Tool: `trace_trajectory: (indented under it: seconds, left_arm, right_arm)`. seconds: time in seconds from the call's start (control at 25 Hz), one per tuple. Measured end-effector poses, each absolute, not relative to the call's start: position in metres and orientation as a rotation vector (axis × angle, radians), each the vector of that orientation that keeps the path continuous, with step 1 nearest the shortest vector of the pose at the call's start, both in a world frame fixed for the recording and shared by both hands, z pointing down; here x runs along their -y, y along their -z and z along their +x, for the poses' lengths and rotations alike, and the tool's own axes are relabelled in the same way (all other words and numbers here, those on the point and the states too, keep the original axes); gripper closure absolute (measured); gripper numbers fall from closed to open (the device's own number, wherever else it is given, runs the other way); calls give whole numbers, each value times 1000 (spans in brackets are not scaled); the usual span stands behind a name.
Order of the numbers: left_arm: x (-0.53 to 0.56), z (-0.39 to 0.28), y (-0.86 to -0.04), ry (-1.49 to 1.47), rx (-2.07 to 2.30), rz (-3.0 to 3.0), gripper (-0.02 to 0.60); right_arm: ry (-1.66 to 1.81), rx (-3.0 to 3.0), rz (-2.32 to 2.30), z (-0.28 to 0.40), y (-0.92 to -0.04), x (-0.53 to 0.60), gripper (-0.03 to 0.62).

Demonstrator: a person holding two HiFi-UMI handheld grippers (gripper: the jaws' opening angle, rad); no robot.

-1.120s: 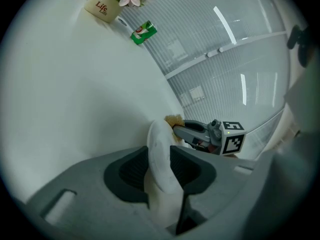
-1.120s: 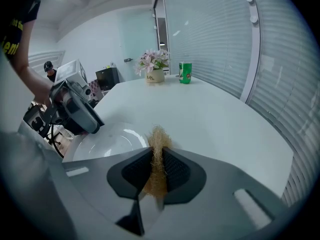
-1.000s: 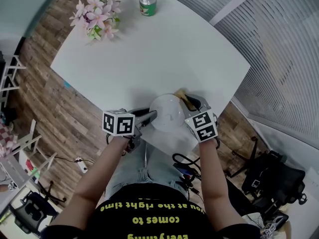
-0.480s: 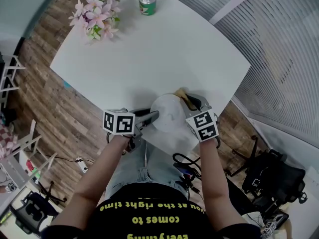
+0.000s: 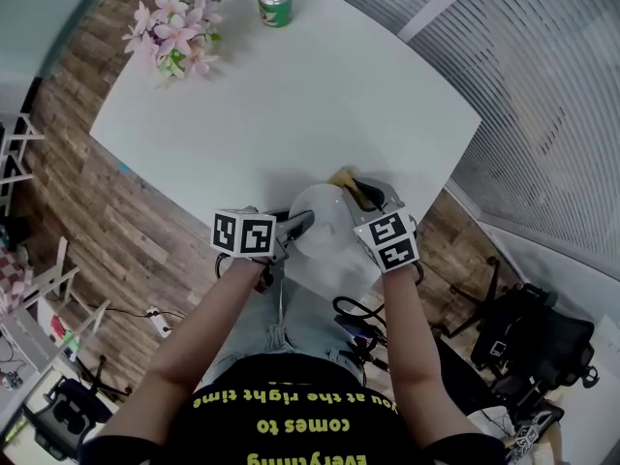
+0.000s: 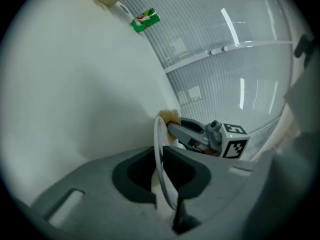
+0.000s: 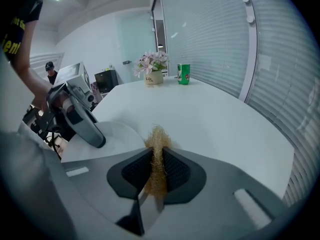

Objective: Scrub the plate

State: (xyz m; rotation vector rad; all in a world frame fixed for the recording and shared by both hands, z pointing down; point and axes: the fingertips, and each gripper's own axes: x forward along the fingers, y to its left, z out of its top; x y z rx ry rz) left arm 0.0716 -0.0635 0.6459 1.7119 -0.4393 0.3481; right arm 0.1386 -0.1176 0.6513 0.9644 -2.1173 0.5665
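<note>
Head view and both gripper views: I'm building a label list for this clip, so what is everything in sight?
table: one, white, middle of the scene.
plate: one, white, near edge of the table.
scrub pad: one, tan and fibrous, at the plate's far rim.
can: one, green, far end of the table.
flowers: one pink bunch, potted, beside the can.
floor: wood planks, around the table.
chair: one, black, lower right on the floor.
left gripper: one, grey; fingers have just been closing, now on the plate's rim.
right gripper: one, grey, clamped on the scrub pad.
</note>
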Motion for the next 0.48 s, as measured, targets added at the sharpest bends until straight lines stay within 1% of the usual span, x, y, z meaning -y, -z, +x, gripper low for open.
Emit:
trace_trajectory:
  seconds: [0.48]
  left_arm:
    - [65, 69, -638, -315, 461, 1748, 554]
  right_arm:
    - [-568, 2135, 988, 144, -644, 122, 540]
